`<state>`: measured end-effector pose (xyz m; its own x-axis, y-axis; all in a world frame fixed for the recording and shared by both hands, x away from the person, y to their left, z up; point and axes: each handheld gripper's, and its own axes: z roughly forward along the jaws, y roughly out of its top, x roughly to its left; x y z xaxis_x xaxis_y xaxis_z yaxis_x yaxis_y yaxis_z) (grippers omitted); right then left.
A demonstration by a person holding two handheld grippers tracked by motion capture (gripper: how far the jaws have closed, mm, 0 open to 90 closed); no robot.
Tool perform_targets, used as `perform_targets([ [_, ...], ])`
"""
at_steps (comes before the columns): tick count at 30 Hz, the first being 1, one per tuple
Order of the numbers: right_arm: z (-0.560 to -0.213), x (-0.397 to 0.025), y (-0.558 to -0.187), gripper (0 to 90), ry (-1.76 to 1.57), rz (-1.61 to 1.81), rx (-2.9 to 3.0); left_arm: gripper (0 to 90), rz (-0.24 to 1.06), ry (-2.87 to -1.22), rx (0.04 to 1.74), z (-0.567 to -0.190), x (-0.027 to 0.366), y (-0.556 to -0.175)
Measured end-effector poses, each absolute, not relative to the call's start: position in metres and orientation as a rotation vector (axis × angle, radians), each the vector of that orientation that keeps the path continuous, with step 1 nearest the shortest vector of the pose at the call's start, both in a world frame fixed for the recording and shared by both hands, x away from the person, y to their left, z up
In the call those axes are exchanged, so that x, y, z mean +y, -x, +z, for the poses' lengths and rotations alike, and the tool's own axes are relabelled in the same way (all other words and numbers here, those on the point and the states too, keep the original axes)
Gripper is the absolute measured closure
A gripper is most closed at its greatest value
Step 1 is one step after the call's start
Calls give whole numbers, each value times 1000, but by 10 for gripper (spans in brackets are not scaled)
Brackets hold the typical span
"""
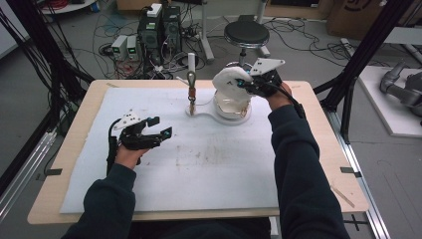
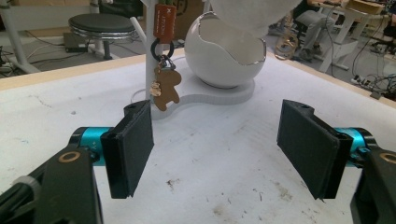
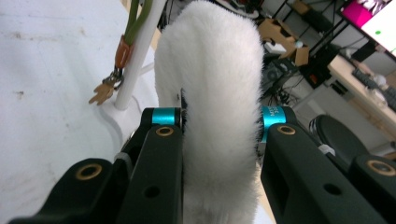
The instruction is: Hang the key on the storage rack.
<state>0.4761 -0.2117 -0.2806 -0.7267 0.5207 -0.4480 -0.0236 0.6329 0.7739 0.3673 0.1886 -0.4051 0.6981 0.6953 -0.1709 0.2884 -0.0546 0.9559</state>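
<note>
The right gripper (image 1: 247,82) pinches a white fluffy pad (image 1: 230,79) between its jaws, holding it just above the open top of the white egg-shaped bowl (image 1: 232,105) at the far middle of the white mat (image 1: 209,169). The left gripper (image 1: 160,127) hovers over the mat's left part, near the person, jaws spread wide with nothing between them. The bowl stands on a flat white base (image 2: 219,95). Left of it, a thin white post (image 1: 191,62) carries a key ring with a small brown figure-shaped charm (image 2: 166,88) hanging down.
</note>
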Motion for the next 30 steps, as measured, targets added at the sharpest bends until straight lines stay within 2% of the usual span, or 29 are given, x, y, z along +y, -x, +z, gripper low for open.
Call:
perform_targets([
  [15,-290,-203,-495,769,-378,1039,2192,271,390,-1637,809,-405,189,-367],
  [25,-306,-212,-491,766,-334,856,2275,271,387,-1631,815,-406,189,-368],
  [30,-317,-200,-493,763,-313,808,2291,271,381,-1626,817,-407,188,-368],
])
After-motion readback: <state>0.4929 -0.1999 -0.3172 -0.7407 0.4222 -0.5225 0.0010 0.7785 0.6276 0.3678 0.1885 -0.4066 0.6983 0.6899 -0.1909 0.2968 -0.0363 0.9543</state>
